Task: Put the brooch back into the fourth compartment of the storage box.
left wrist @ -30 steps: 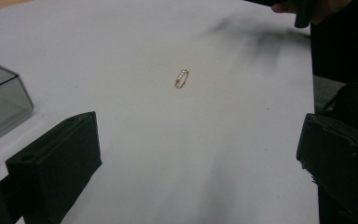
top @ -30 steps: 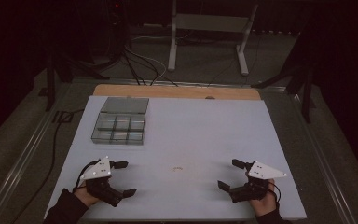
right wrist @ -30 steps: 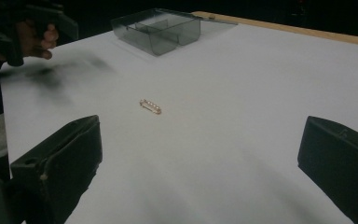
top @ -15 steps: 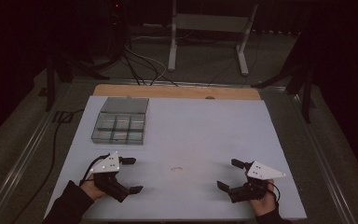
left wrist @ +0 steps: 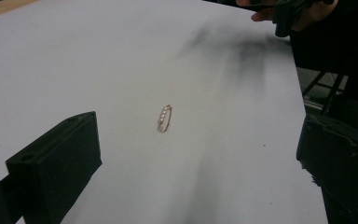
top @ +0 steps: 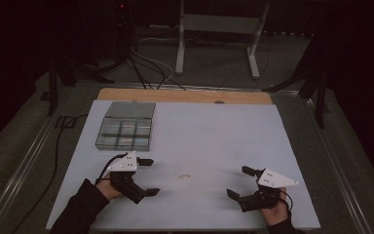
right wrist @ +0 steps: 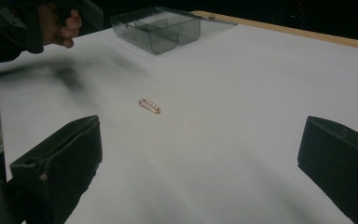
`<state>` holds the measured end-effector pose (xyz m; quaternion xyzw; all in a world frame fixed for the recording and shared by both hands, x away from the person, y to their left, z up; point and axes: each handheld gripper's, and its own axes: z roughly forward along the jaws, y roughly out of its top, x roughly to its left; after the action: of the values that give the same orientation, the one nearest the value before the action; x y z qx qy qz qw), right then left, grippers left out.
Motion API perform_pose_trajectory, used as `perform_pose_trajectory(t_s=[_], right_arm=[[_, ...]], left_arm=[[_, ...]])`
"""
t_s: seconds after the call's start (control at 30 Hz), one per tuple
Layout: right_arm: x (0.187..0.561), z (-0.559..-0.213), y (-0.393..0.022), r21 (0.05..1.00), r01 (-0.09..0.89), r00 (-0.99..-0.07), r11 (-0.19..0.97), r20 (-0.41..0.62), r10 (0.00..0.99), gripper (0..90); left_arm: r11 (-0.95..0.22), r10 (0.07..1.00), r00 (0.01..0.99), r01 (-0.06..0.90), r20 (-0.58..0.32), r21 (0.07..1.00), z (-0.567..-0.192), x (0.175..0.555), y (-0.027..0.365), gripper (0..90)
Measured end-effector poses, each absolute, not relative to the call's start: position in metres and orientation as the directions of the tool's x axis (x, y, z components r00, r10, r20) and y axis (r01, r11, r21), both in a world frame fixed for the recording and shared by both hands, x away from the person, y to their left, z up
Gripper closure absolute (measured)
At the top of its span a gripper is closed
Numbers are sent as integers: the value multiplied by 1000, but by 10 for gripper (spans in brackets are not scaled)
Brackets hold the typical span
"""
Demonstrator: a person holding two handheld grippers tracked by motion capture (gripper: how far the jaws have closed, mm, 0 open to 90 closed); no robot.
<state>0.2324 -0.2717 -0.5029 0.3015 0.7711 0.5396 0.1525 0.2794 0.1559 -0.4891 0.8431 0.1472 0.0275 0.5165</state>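
Observation:
A small gold pin with pale beads (top: 185, 176) lies flat on the white table (top: 209, 131), between my two grippers. My left gripper (top: 150, 176) stands open to the pin's left, its jaws wide apart with nothing between them; the pin (left wrist: 164, 118) lies ahead of them. At the front right, my right gripper (top: 239, 182) is open too, jaws spread and empty, and the pin (right wrist: 149, 105) lies well ahead of it.
A clear grey compartment box (top: 125, 126) with its lid open sits at the table's back left (right wrist: 161, 28). A wooden strip (top: 185, 96) runs along the far edge. Beyond are a metal stand (top: 219, 29) and cables on the floor.
My left gripper has moved forward and right, toward the pin. The right gripper has stayed where it was, and the pin has not moved.

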Motion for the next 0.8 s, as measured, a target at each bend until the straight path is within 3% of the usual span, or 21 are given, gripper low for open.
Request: perform_pose_trajectory(t_s=[0.5,0.8], right_arm=[[232,-503,-272,924,300,-776,238,91,624,0],[232,-503,-273,924,303,-776,234,96,624,0]], left_arm=[[-441,252,958,237,-134,866,-494,298,115,14],[-466,278,939,316,-202,827,-498,308,97,14]])
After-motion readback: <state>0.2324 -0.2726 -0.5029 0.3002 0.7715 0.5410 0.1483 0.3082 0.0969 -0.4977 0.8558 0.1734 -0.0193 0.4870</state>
